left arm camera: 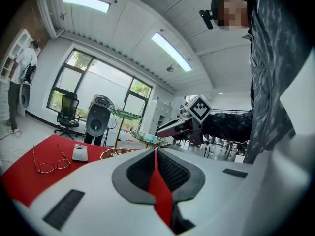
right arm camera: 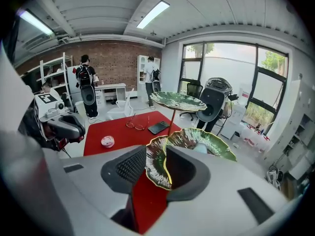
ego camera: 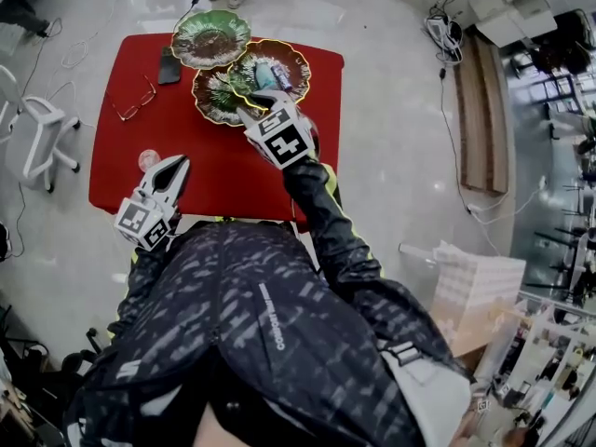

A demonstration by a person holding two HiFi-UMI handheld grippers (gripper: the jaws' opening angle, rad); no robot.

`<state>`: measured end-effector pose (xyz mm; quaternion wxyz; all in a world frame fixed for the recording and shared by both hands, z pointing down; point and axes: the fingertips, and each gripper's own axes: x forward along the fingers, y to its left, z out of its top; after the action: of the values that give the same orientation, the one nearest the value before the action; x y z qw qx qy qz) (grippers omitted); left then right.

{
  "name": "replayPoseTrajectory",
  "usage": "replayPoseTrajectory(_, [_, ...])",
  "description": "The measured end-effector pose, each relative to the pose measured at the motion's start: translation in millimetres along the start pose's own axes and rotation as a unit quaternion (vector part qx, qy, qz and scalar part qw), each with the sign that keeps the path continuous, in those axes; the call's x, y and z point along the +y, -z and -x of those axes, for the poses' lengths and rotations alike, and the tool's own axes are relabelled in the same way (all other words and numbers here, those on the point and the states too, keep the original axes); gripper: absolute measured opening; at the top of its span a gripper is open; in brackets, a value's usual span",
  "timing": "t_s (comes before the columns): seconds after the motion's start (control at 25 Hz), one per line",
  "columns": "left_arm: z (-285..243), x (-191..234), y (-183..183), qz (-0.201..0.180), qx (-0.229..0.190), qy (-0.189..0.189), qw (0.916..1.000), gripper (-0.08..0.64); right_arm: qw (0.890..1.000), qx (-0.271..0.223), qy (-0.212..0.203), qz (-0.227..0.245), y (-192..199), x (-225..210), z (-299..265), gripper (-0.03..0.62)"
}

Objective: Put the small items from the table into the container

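Currently: R gripper (right arm camera: pixel 156 154) part open, empty; rim of lowest dish (right arm camera: pixel 153 168) shows in its gap. L gripper (ego camera: pixel 175 166) closed on nothing, at near edge of red desk (ego camera: pixel 233 175). One small round item (ego camera: pixel 149 159) on desk just beside L gripper, well apart from dishes.

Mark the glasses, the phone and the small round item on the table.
glasses (ego camera: pixel 135 103), head view, frame middle
phone (ego camera: pixel 169 66), head view, its middle
small round item (ego camera: pixel 148 159), head view, its top
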<state>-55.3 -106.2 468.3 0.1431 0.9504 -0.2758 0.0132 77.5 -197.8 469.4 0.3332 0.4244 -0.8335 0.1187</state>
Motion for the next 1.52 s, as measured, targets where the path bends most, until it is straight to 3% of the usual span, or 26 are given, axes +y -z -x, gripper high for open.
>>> replayPoseTrajectory(0.72, [63, 20, 29, 0.04, -0.015, -0.119, 0.992, 0.013, 0.986, -0.007, -0.137, 0.09, -23, 92, -46, 0.132])
replayPoseTrajectory(1.12, [90, 27, 44, 0.063, -0.026, -0.184, 0.9805, 0.014, 0.966, 0.005, -0.219, 0.137, -17, 143, -72, 0.133])
replayPoseTrajectory(1.52, [98, 42, 41, 0.052, -0.028, -0.222, 0.9734, 0.014, 0.942, 0.027, -0.284, 0.176, -10, 195, -104, 0.151])
